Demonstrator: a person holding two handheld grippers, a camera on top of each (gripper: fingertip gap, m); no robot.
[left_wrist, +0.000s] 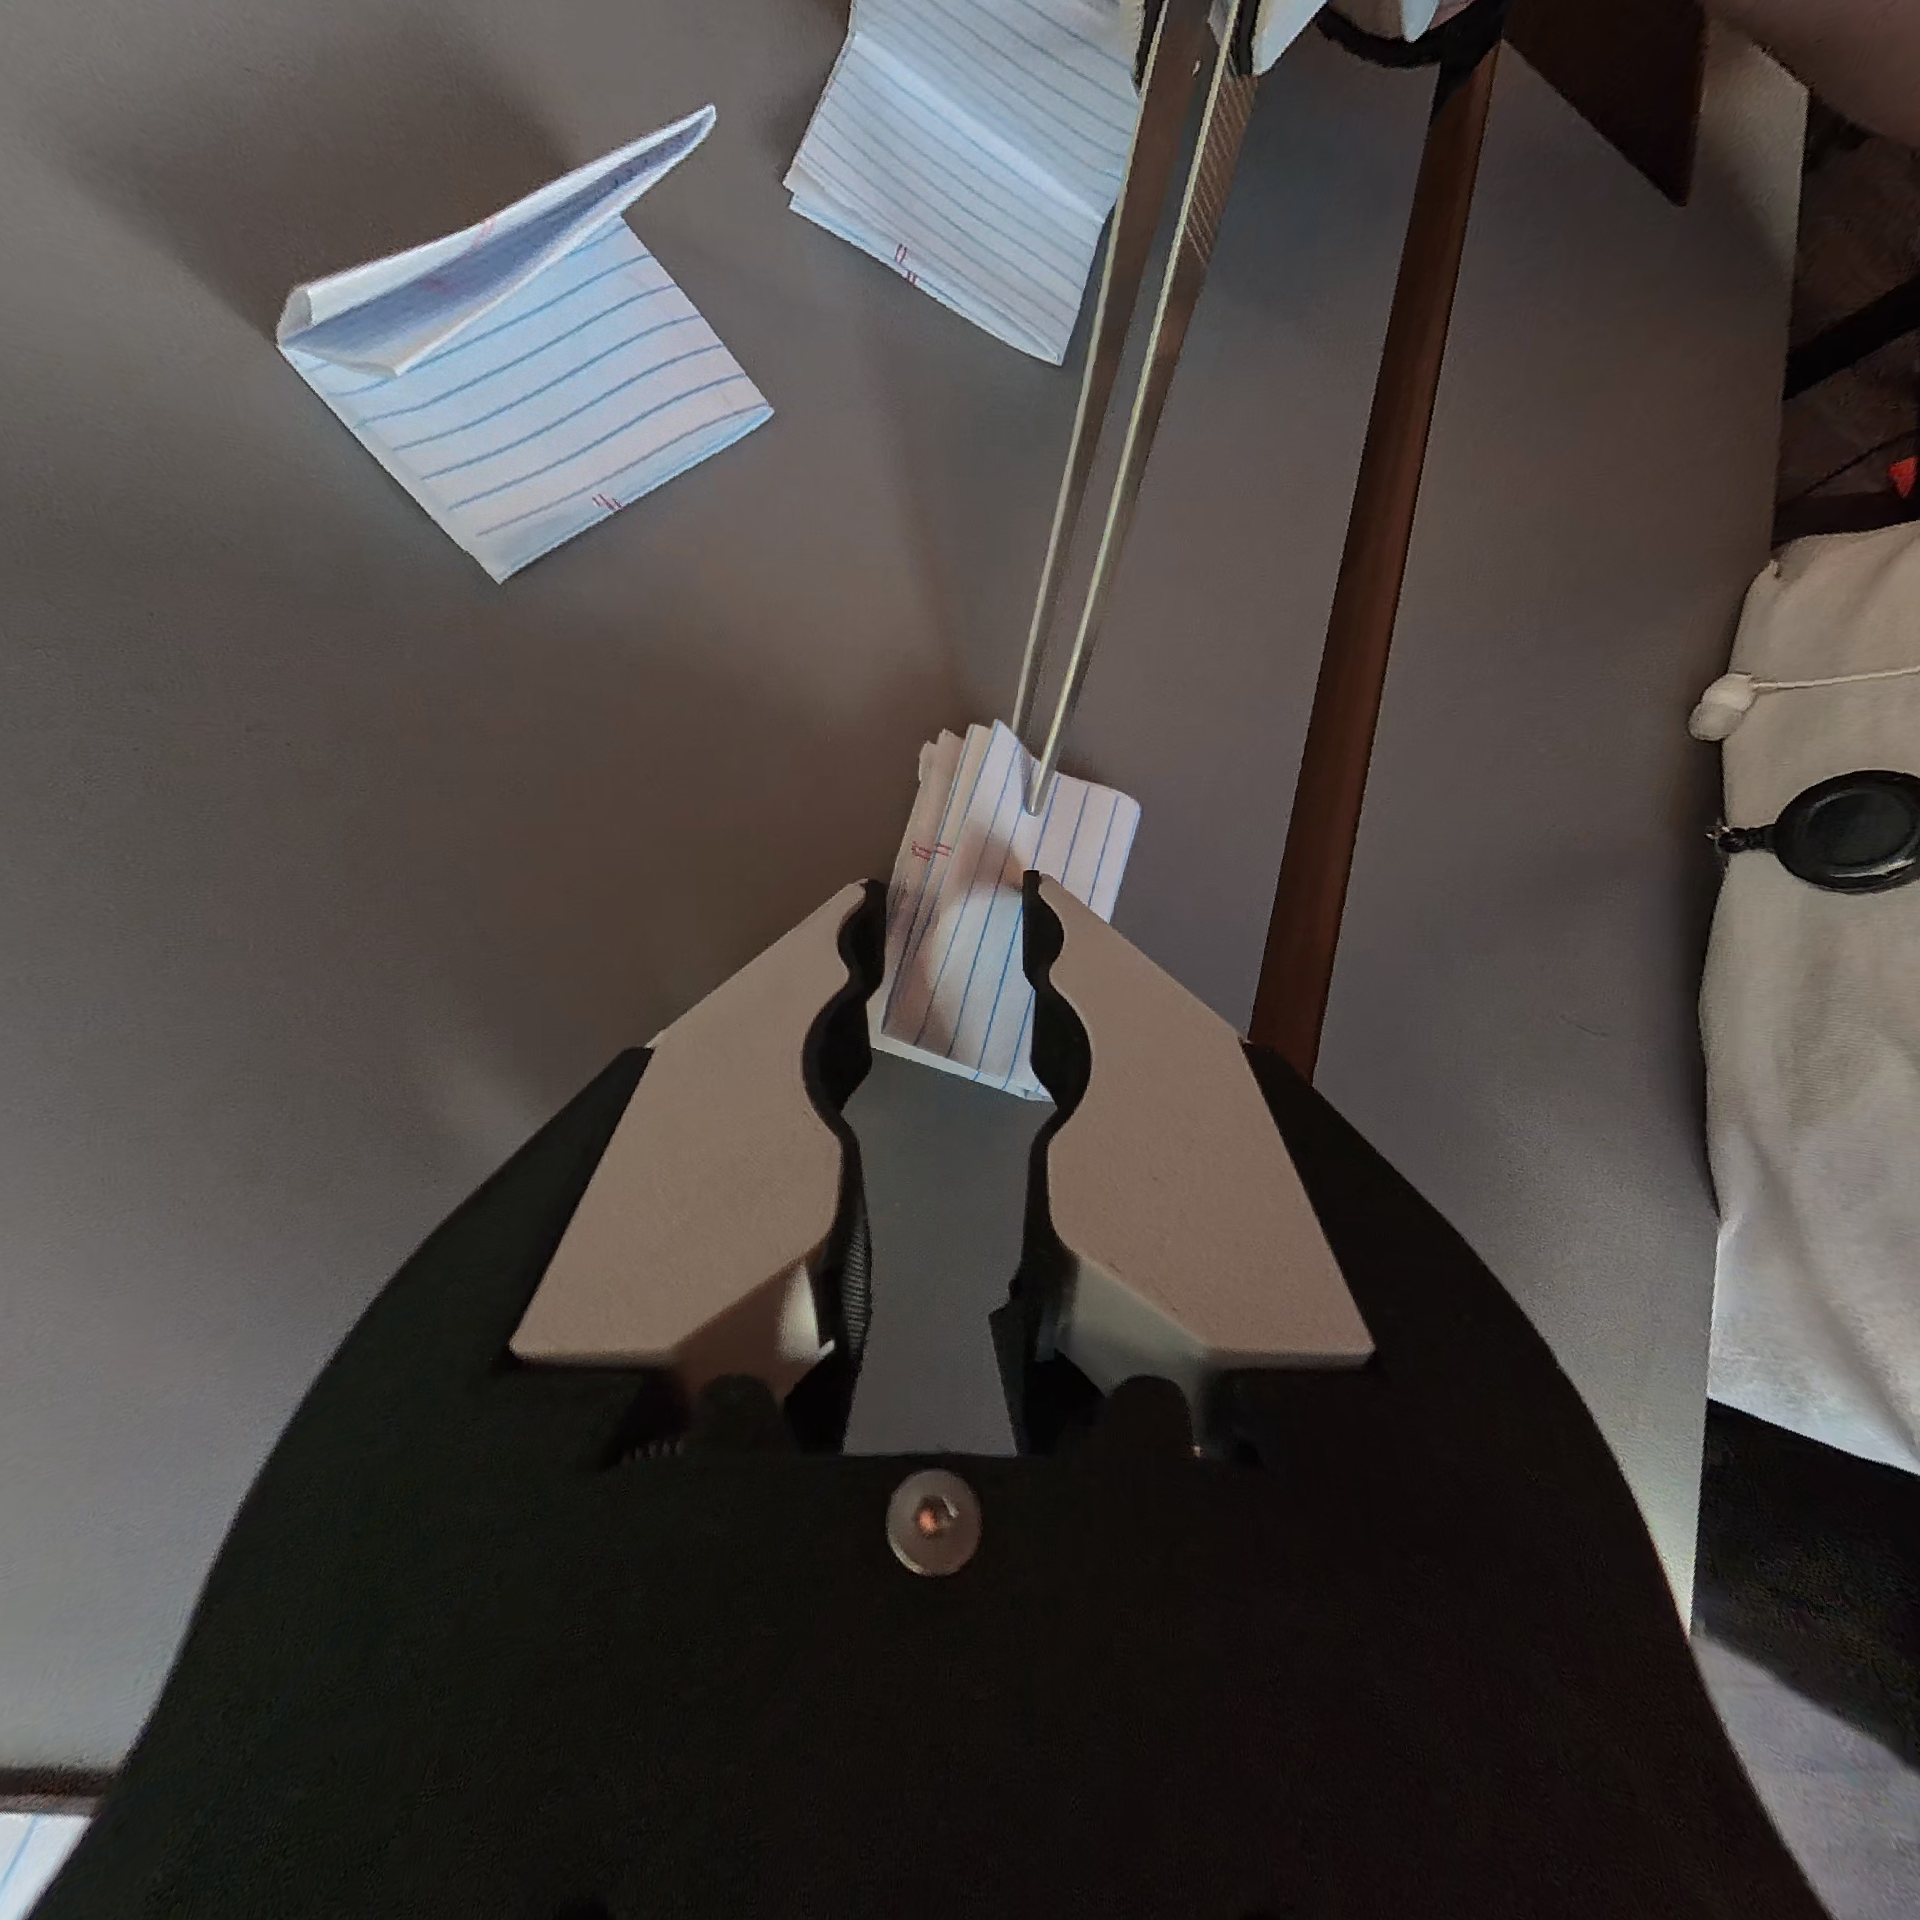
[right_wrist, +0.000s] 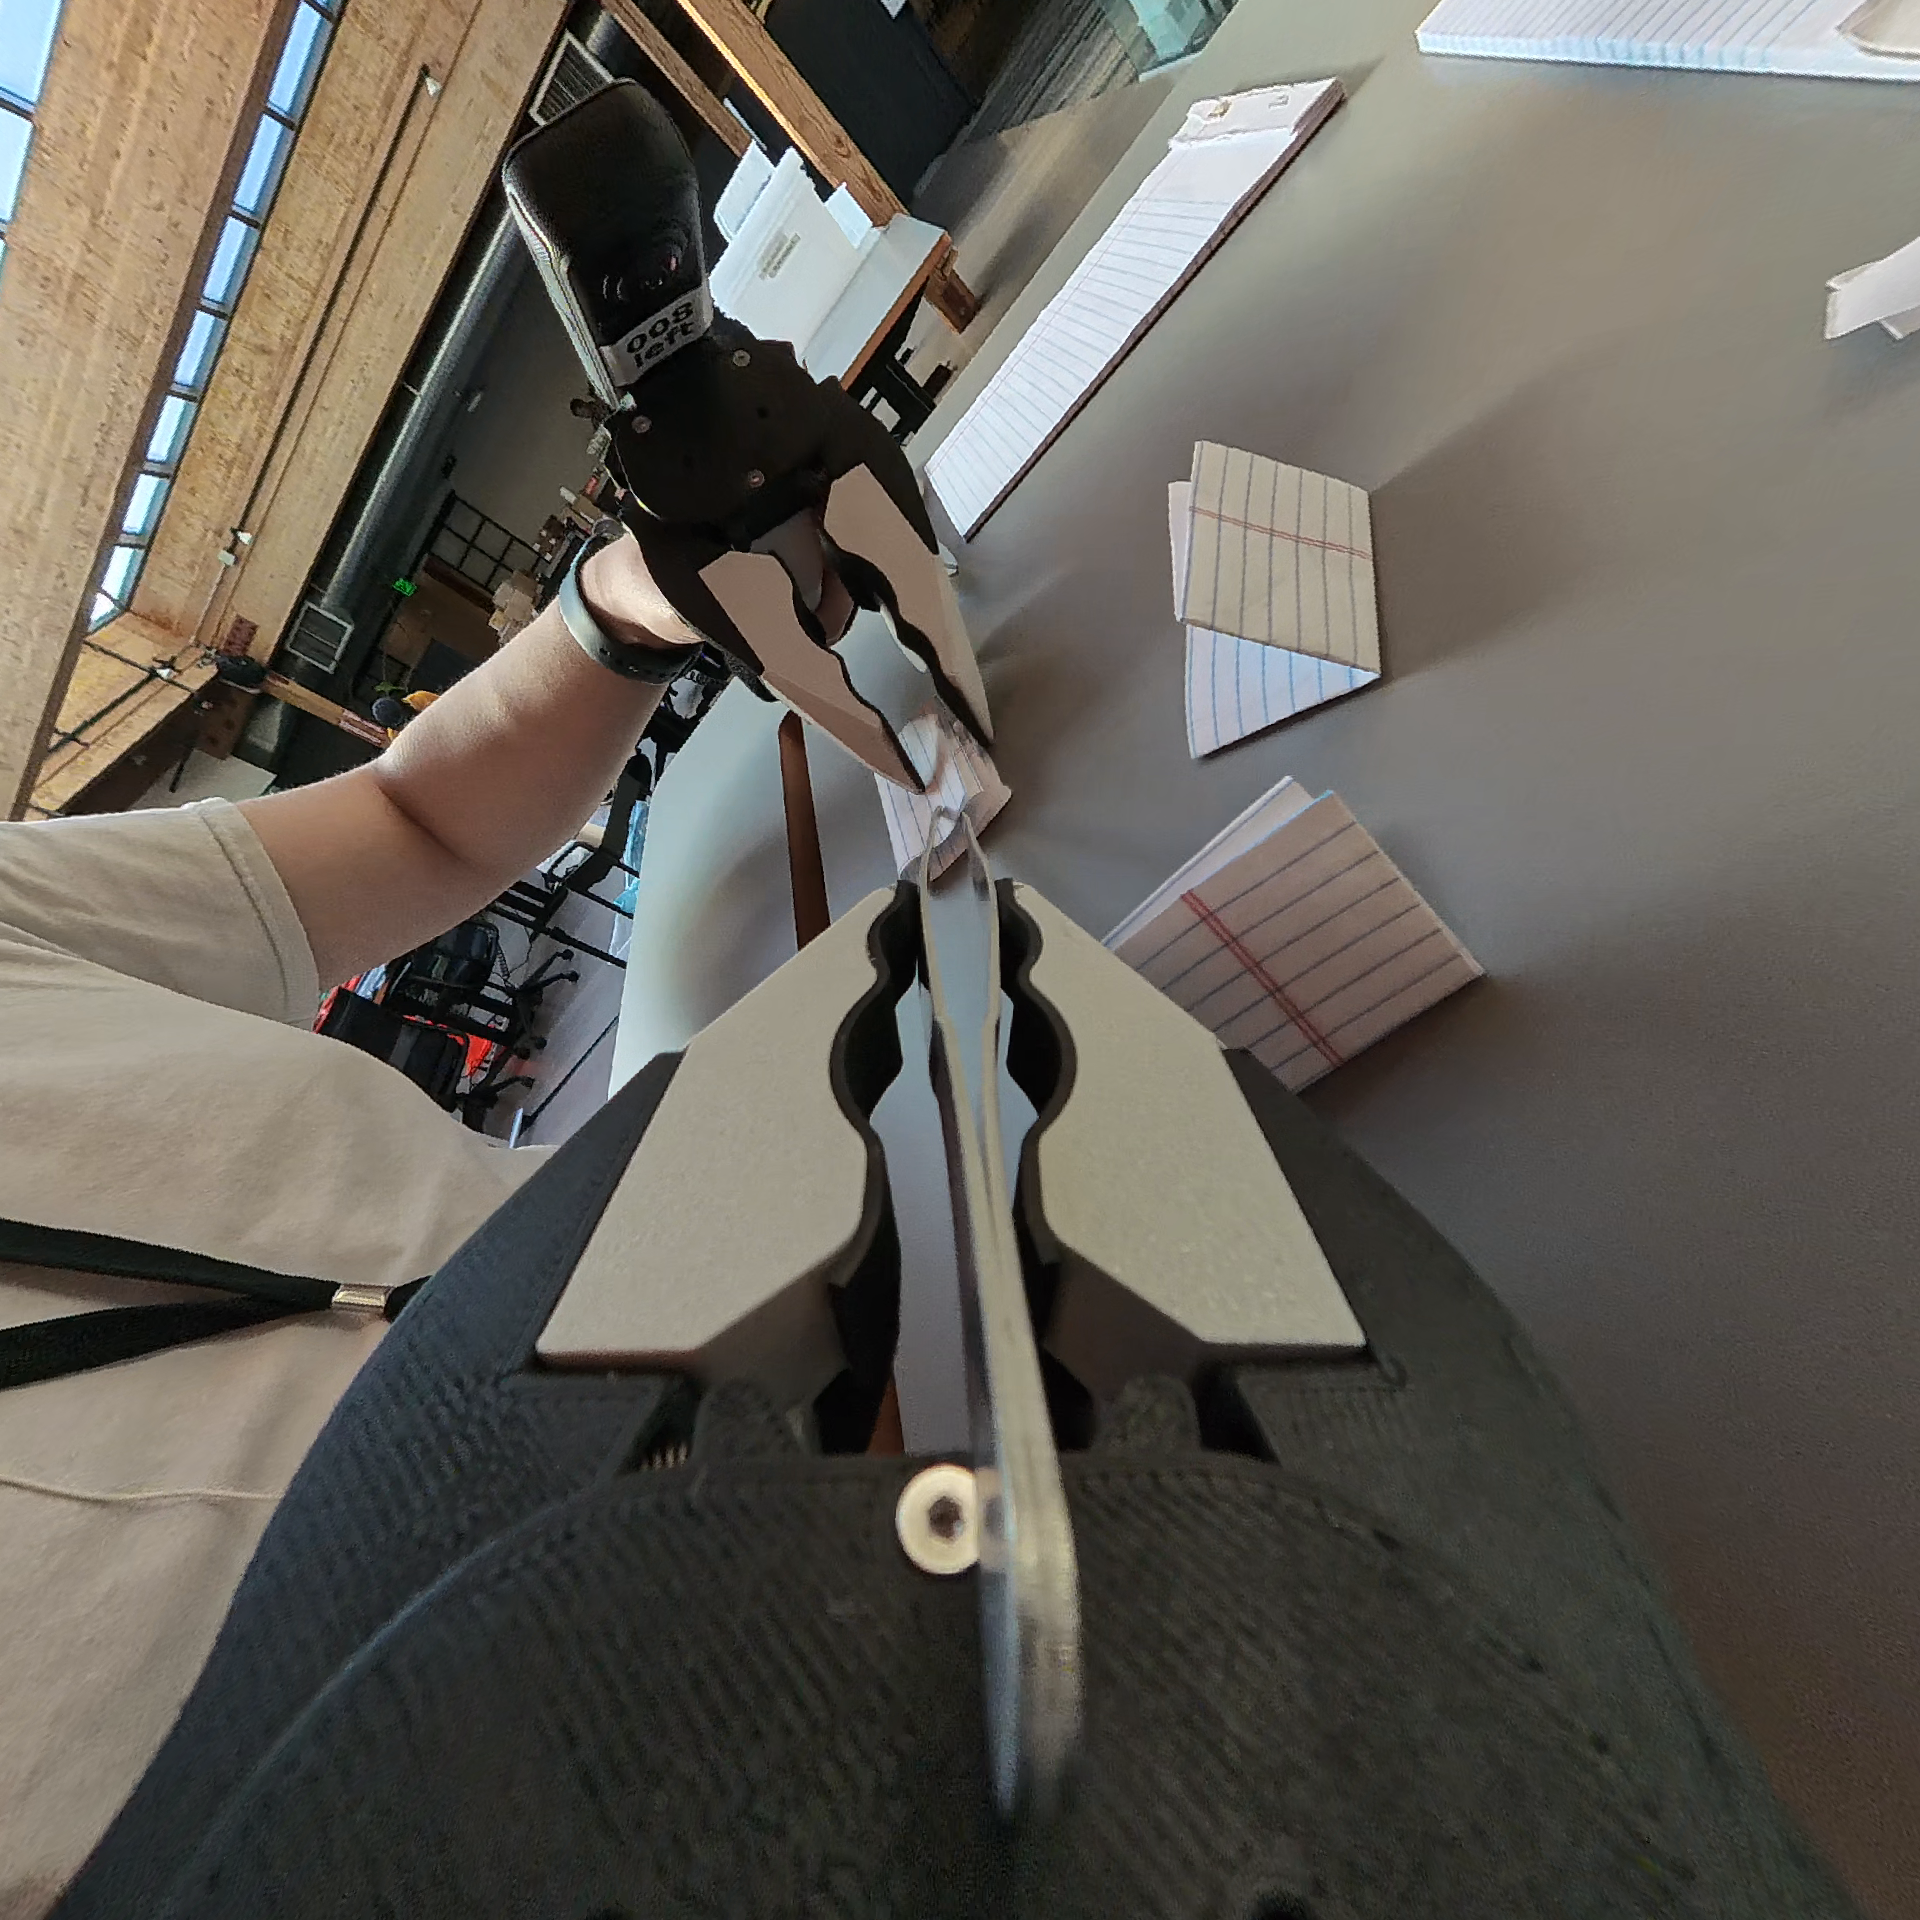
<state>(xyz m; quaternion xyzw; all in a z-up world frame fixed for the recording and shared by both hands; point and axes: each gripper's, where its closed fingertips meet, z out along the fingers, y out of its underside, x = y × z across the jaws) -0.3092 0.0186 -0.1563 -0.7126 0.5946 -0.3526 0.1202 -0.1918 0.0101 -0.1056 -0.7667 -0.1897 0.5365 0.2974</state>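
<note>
A small folded lined paper (left_wrist: 966, 935) lies on the grey table (left_wrist: 312, 935) near its brown edge. My left gripper (left_wrist: 948, 881) is open, its fingertips down over this paper, one at its left edge and one over its middle. My right gripper (right_wrist: 951, 891) is shut on long metal tweezers (right_wrist: 966, 1091). The tweezers (left_wrist: 1101, 416) reach in from the far side, and their tips touch the far end of the small paper (right_wrist: 899, 816). The left gripper (right_wrist: 948, 756) also shows in the right wrist view, held in a person's hand.
Two larger folded lined sheets (left_wrist: 540, 395) (left_wrist: 966, 187) lie farther out on the table; they also show in the right wrist view (right_wrist: 1278, 561) (right_wrist: 1299, 935). A lined notepad (right_wrist: 1122, 301) lies beyond. The brown table edge (left_wrist: 1371, 623) runs close on the right, with the person's light shirt (left_wrist: 1818, 1039) past it. Some 15 centimetres of space lies between my two pairs of fingers.
</note>
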